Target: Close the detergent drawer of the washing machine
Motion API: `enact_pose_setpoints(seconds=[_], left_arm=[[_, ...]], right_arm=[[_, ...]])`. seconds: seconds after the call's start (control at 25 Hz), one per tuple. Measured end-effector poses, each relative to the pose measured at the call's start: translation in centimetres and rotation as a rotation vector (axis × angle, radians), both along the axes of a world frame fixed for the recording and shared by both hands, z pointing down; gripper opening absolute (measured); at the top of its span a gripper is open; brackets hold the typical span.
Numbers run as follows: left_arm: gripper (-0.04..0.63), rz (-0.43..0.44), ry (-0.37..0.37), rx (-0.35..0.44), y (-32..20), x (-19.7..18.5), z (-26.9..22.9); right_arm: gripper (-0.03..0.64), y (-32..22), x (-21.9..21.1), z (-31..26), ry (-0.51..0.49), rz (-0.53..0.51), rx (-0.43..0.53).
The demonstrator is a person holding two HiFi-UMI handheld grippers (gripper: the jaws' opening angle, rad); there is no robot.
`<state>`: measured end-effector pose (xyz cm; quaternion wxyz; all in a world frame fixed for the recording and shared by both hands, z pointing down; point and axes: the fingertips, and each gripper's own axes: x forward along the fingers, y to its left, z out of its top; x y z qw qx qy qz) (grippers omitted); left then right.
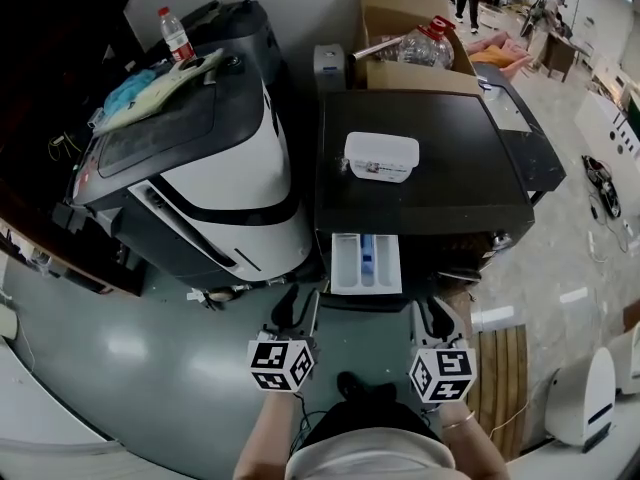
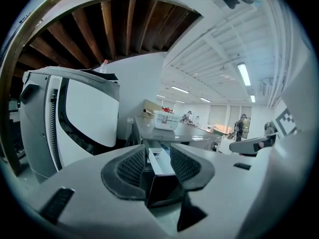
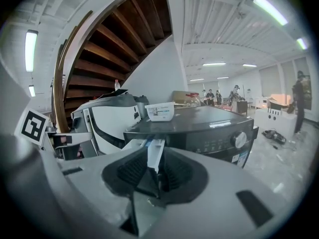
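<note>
White, blue-centred detergent drawer [image 1: 345,265] — out

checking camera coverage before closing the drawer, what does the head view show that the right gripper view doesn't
Only the head view: the pale slatted wooden board on the floor, and the compartments of the pulled-out white plastic detergent drawer from above. Only the right gripper view: the round silver knob and the brown wooden stair underside. Both: the drawer, the dark grey washing machine and the white rectangular plastic tub on it.
</note>
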<state>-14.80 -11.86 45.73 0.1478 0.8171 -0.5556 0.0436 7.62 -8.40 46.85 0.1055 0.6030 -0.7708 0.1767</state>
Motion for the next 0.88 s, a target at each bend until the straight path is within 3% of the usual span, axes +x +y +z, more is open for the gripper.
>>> enact_pose_setpoints(seconds=[0.44,0.88], left_arm=[[0.143,-0.004,-0.013,-0.012,1.5,0.4,0.5],[0.146,0.009,-0.043,-0.092,2.4,0.6,3.7]], right_arm=[[0.087,1.2,0.2,1.1,0.008,-0.03,-0.024],[0.087,1.3,-0.7,4.1,0.02,-0.069,-0.098]])
